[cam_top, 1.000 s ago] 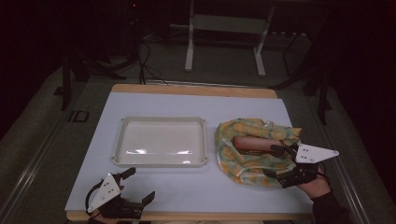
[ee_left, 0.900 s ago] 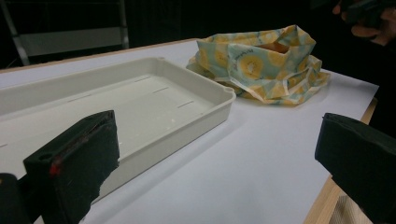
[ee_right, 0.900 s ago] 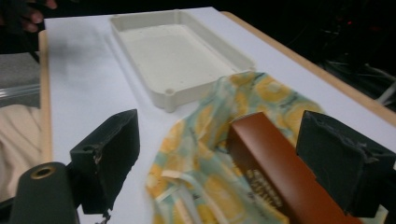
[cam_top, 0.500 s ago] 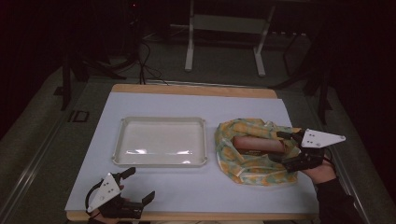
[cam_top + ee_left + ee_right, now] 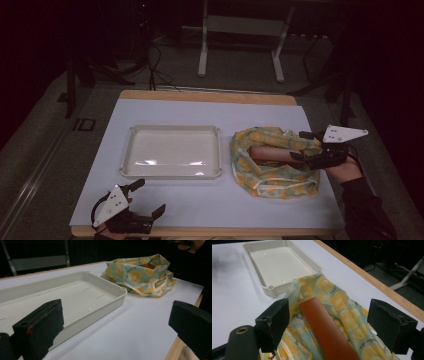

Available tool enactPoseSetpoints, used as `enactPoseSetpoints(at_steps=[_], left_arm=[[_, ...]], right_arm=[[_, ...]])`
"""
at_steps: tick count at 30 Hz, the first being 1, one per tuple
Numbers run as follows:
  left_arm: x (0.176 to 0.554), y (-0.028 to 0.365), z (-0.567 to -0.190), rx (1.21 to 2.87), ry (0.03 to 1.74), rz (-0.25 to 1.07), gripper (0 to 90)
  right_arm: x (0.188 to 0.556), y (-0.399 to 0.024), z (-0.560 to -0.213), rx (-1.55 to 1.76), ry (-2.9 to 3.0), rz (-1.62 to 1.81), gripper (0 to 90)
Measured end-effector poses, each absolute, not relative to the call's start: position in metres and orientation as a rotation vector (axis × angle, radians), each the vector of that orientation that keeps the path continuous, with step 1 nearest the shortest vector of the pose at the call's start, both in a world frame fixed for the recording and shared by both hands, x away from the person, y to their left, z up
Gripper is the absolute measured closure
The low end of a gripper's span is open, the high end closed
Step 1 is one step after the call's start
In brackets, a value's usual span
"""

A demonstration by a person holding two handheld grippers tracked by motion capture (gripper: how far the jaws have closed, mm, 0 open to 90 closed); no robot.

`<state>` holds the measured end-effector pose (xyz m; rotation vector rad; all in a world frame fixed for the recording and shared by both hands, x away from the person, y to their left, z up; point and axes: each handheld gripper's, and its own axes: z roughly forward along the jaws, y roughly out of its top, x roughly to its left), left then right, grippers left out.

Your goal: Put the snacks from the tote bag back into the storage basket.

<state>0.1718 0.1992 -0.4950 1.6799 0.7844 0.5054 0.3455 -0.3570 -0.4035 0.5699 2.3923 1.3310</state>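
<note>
your right hand-held gripper (image 5: 303,146) hovers at the right edge of the tabletop (image 5: 200,112), its jaws spread wide on either side of the brown bar (image 5: 327,332) and closed on nothing. the bar lies inside the lemon-print cloth bag (image 5: 272,161), which sits slumped on the right half of the tabletop, just beside the white tray (image 5: 172,130); in the right gripper view the bar runs lengthwise away from you, straight between the two jaws, with neither pad touching it. it looks rigid, flat-topped and smooth, so expect it to keep its shape under a squeeze but perhaps to slip if you catch it near the end; taking it across its narrow width, toward the middle of its length, seems the safest hold. the bag is the soft part: thin cloth, light and floppy, folds bunched around the bar, so a low jaw could pinch fabric along with the bar and drag the whole bag. keep the pads above the folds if you mean to lift the bar alone. the tray stands empty at the middle of the tabletop and looks like stiff moulded plastic, light enough to slide if nudged. your left hand-held gripper (image 5: 145,198) rests at the front left corner of the tabletop, jaws wide apart and holding nothing, with the tray's near rim in front of it in the left gripper view.
</note>
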Motion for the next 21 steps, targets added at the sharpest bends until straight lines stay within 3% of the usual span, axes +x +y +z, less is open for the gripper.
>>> enactPoseSetpoints(at_steps=[21], left_arm=[[0.172,0.200,-0.495,1.675,0.785,0.507,0.1]], right_arm=[[0.379,-0.368,-0.434,0.595,2.581,1.153,27.3]])
